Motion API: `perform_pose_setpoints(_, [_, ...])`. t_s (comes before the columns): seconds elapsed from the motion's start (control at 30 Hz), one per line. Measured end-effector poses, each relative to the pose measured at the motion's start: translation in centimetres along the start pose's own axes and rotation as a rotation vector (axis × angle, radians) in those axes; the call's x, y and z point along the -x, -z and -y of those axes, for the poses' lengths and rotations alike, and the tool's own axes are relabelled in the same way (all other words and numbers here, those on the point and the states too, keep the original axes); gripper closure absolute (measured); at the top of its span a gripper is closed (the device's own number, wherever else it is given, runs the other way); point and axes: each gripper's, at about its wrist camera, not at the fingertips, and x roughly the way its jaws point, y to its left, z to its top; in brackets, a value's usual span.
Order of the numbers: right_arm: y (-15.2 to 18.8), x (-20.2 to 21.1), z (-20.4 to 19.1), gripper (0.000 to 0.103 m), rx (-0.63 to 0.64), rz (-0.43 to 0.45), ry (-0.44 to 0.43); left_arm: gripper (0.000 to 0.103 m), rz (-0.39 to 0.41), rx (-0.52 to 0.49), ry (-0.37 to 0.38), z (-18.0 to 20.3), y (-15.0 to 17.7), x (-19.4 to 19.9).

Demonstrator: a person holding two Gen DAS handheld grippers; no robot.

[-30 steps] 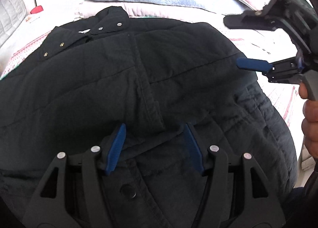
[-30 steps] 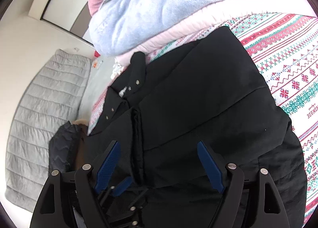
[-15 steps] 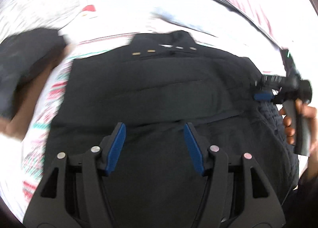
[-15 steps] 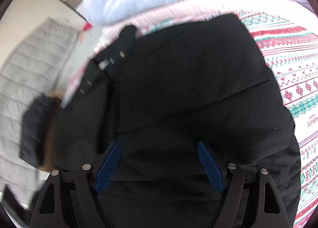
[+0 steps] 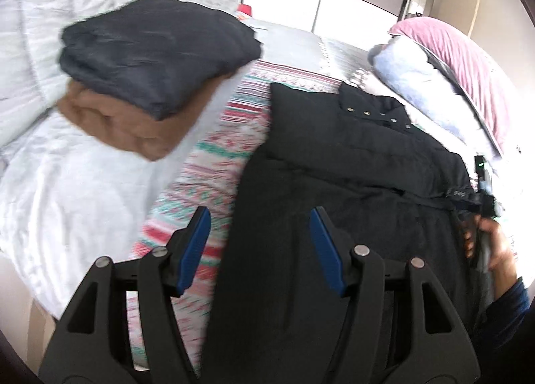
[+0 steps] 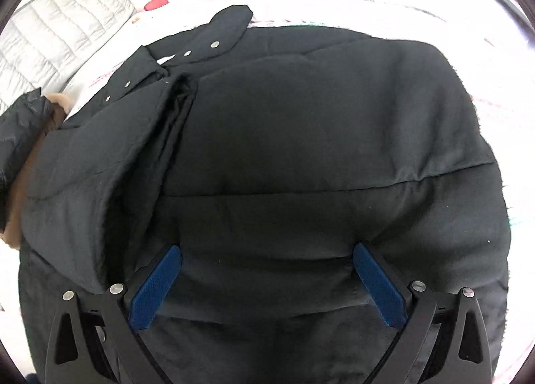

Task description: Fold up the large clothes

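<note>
On the bed [image 5: 214, 156], your black coat [image 6: 301, 156] lies spread over the patterned cover, collar toward the pillows [image 5: 468, 83]. Left of the coat, a folded dark garment [image 5: 157, 49] sits on a brown one [image 5: 127, 126]. Over the coat's lower part your right tool [image 6: 267, 280] has just been opening; its jaws stand wide, gripping nothing. At the coat's left edge your left tool [image 5: 260, 250] has opened slightly further, with nothing clamped between its blue pads [image 5: 326, 250].

Right gripper [image 6: 267, 278] at six o'clock, jaws just opened wide over the black coat [image 6: 301, 150]; collar at eleven.
</note>
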Motion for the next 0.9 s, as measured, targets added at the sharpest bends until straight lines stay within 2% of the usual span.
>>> perform_pose_setpoints(0.03, [0.2,0.7,-0.1,0.0,-0.006,0.01,0.002,0.034,0.002,0.0,-0.016,-0.6,0.4,0.3])
perform_pose_setpoints(0.1, [0.5,2.3,0.0,0.0,-0.031,0.042,-0.019,0.033,0.002,0.018,-0.025,-1.6,1.1,0.3])
perform_pose_setpoints(0.2, [1.3,5.6,0.7,0.0,-0.07,0.112,-0.046,0.033,-0.024,0.055,-0.003,-3.1,2.6,0.2])
perform_pose_setpoints(0.37, [3.4,11.3,1.5,0.0,-0.063,0.219,0.006,0.033,-0.049,0.028,0.019,-3.9,5.5,0.6])
perform_pose_setpoints(0.47, [6.4,15.4,2.8,0.0,-0.043,0.309,0.049,0.033,-0.085,0.041,0.027,-4.9,7.8,0.9])
perform_pose_setpoints(0.57, [11.4,19.4,5.8,0.0,-0.059,0.439,0.089,0.033,-0.11,0.051,0.048,-6.0,10.4,1.7])
perform_pose_setpoints(0.63, [14.5,20.6,8.4,0.0,-0.08,0.448,0.091,0.033,-0.118,0.057,0.064,-6.3,11.4,2.2])
perform_pose_setpoints(0.7, [17.8,20.6,12.1,0.0,-0.156,0.385,0.057,0.033,-0.131,0.065,0.085,-6.6,12.4,2.5])
perform_pose_setpoints(0.73, [19.8,20.3,14.4,0.001,-0.218,0.342,0.011,0.033,-0.139,0.077,0.094,-6.8,12.8,2.6])
perform_pose_setpoints(0.77, [21.7,20.1,16.3,0.01,-0.269,0.31,-0.038,0.033,-0.147,0.093,0.104,-7.1,13.2,2.7])
perform_pose_setpoints(0.8, [23.4,20.1,17.7,0.032,-0.31,0.288,-0.08,0.033,-0.159,0.116,0.128,-7.4,13.7,2.9])
perform_pose_setpoints(0.83, [24.7,20.2,18.7,0.043,-0.341,0.273,-0.101,0.033,-0.163,0.146,0.168,-7.7,14.2,3.1])
perform_pose_setpoints(0.87, [26.8,20.2,20.0,0.059,-0.389,0.245,-0.127,0.033,-0.161,0.169,0.189,-7.9,14.7,3.3])
perform_pose_setpoints(0.9, [28.3,20.0,20.5,0.07,-0.414,0.218,-0.14,0.035,-0.158,0.182,0.191,-7.9,14.9,3.5])
